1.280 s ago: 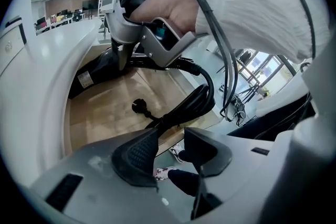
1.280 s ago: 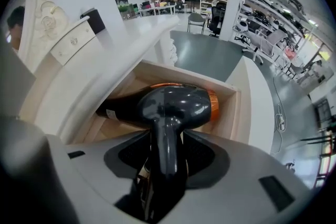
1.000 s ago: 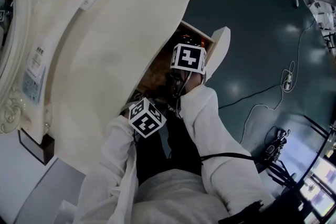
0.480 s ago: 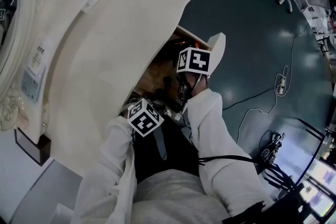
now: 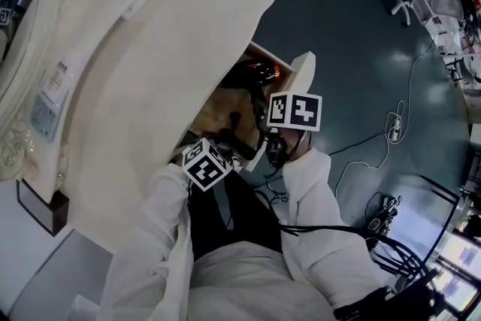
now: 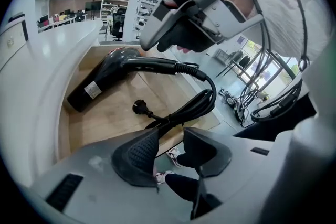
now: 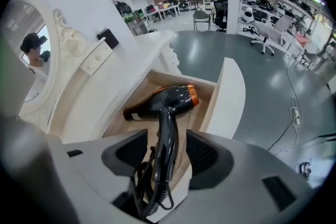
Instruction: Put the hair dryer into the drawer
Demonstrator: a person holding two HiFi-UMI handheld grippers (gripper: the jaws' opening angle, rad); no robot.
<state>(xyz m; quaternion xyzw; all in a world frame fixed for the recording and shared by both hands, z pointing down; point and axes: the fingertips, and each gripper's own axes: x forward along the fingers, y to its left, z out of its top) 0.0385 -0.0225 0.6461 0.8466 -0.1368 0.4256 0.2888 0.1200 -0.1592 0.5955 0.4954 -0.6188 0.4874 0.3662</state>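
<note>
The black hair dryer with an orange rear ring lies in the open wooden drawer, its handle pointing back at me. Its barrel rests on the drawer floor, and the coiled cord and plug trail toward the front. My right gripper hovers above the drawer with its jaws wide open. The handle shows in the gap between them, but they do not touch it. My left gripper stays low at the drawer's near edge, open and empty, with the cord beyond its fingertips. In the head view the dryer is partly hidden.
The drawer juts out of a white dresser under a carved mirror frame. A power strip and cables lie on the dark floor to the right. Office chairs and desks stand far behind.
My right gripper has risen out of the drawer and drawn back toward me, leaving the hair dryer lying inside. The left gripper has stayed where it was.
</note>
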